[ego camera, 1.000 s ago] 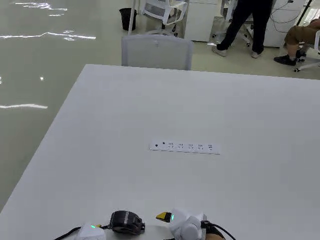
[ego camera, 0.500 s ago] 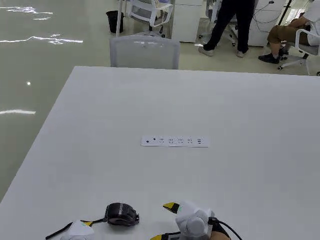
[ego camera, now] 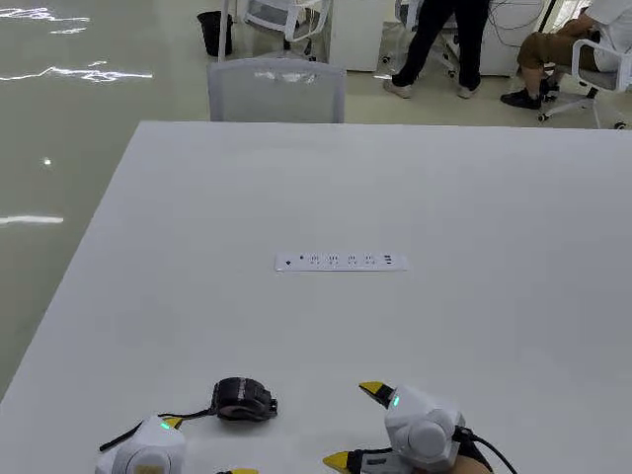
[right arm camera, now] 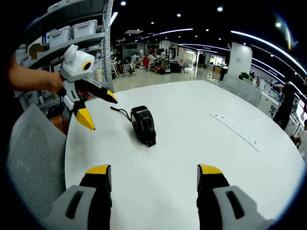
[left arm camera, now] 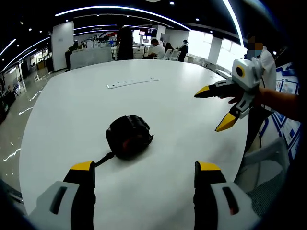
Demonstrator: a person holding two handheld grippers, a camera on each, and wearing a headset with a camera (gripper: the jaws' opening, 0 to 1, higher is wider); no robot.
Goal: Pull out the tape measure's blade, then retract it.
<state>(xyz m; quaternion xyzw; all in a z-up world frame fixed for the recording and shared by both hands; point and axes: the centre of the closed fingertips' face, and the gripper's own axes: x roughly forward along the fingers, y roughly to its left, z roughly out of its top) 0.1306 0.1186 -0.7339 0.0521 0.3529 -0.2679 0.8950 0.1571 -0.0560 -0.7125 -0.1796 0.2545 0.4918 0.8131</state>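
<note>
Right tool (ego camera: 354,425) over table (ego camera: 395,178) (glossy floor (ego camera: 79,118))

Tape measure (ego camera: 244,398) on table (ego camera: 494,197); strip (ego camera: 341,262) behind

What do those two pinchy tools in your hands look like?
They match. The left gripper and the right gripper both have rounded white bodies, each with a tiny green light. Their jaws are grey and narrow to bright yellow tips, a bit like beaks. A black cable trails from the right one.
</note>
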